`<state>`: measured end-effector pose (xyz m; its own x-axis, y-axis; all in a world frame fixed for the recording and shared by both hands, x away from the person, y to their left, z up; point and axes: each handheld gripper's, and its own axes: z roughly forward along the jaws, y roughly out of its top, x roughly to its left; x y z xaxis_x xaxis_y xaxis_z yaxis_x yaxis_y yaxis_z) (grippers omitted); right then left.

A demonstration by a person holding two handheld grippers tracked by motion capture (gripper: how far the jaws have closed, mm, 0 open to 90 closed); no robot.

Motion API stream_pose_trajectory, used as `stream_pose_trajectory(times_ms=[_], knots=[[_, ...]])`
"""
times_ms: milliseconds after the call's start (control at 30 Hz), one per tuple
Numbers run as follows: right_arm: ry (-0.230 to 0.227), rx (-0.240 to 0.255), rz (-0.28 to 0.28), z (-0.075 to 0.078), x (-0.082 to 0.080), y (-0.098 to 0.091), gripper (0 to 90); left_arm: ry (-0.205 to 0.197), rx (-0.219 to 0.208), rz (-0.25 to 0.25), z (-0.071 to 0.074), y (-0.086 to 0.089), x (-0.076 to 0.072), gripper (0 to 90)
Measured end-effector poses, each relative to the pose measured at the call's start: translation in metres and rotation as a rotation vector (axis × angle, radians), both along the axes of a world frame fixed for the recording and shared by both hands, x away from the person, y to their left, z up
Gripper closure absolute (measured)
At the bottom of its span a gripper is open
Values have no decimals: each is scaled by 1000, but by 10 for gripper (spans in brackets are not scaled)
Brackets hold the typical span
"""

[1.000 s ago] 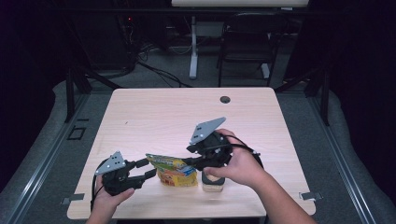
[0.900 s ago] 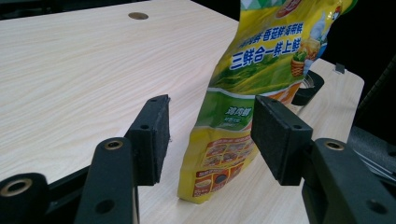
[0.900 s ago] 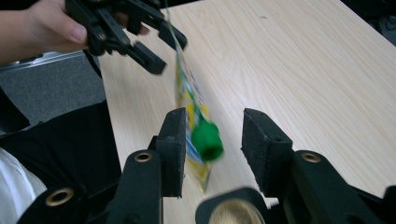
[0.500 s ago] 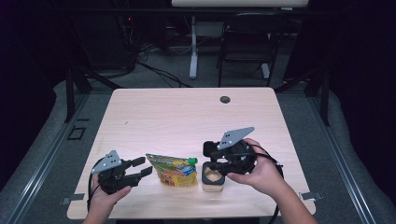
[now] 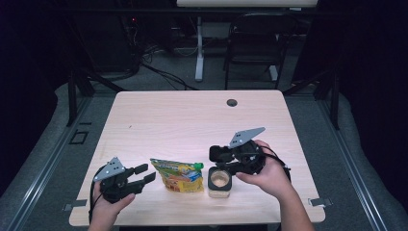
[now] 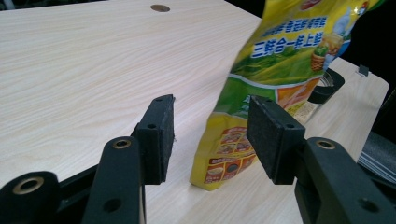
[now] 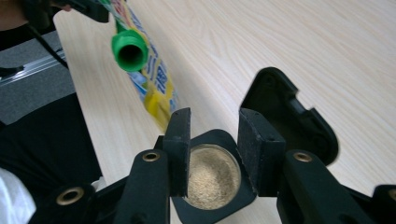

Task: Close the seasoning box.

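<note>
text: blue Chinese characters "三鲜合一米上" (partly uncertain) | on: yellow-green spouted food pouch (image 6: 285, 51) | rest: small print on pouch's lower panels, and red logo at top edge, too small to read

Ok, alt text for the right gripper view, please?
The right tongs hover open above a small open jar of beige powder, its black flip lid hinged back. Behind, a yellow pouch with a green cap stands on the wooden table.
</note>
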<state>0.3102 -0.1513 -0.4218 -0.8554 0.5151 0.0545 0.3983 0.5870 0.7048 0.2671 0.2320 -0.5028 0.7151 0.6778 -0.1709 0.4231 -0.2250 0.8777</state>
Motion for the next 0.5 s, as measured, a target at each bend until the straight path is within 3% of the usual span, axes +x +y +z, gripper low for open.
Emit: stream_pose_trajectory(times_ms=[133,233,500], knots=[[-20,-17,-23,2,0,-6,645,-9,-1,11,2,-5,-8,523],[-20,19,-42,4,-1,-12,643,-2,-8,20,2,-8,-13,535],[-53,15,-97,1,-5,-20,617,9,-30,38,6,-16,-25,556]])
